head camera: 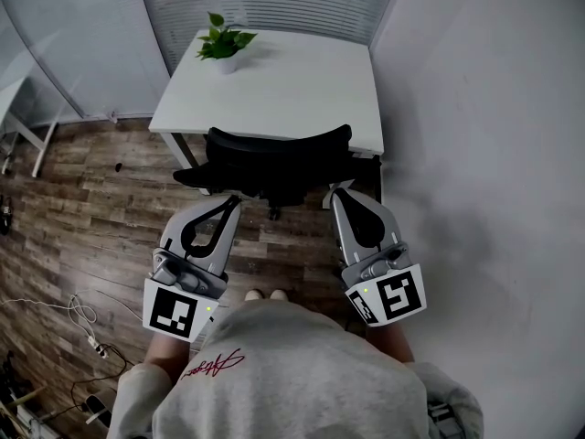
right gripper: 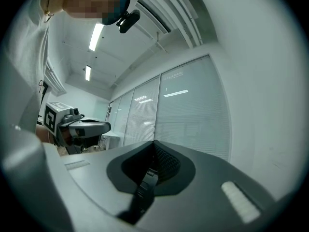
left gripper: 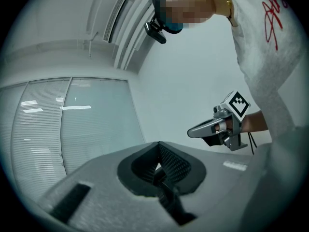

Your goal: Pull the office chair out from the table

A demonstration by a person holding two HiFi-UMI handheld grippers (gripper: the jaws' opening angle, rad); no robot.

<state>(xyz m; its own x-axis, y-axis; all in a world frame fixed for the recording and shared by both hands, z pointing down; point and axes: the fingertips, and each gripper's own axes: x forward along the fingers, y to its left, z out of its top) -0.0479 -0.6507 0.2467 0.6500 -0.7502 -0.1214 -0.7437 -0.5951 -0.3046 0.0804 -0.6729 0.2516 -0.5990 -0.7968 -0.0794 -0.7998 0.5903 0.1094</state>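
Observation:
The black office chair (head camera: 274, 158) stands pushed in at the near edge of the white table (head camera: 311, 90), its backrest towards me. My left gripper (head camera: 235, 200) is shut and empty, its tip close to the chair's left armrest (head camera: 194, 176). Just off the chair's right side hangs my right gripper (head camera: 336, 193), also shut with nothing in it. Whether either tip touches the chair I cannot tell. The left gripper view shows its own closed jaws and the right gripper (left gripper: 191, 132) against a pale wall. The right gripper view shows the left gripper (right gripper: 107, 126); the chair is in neither.
A potted plant (head camera: 222, 44) sits on the table's far left corner. A white wall (head camera: 494, 154) runs close along the right. Cables and a power strip (head camera: 87, 332) lie on the wood floor at the left, and another desk's legs (head camera: 27, 140) show further left.

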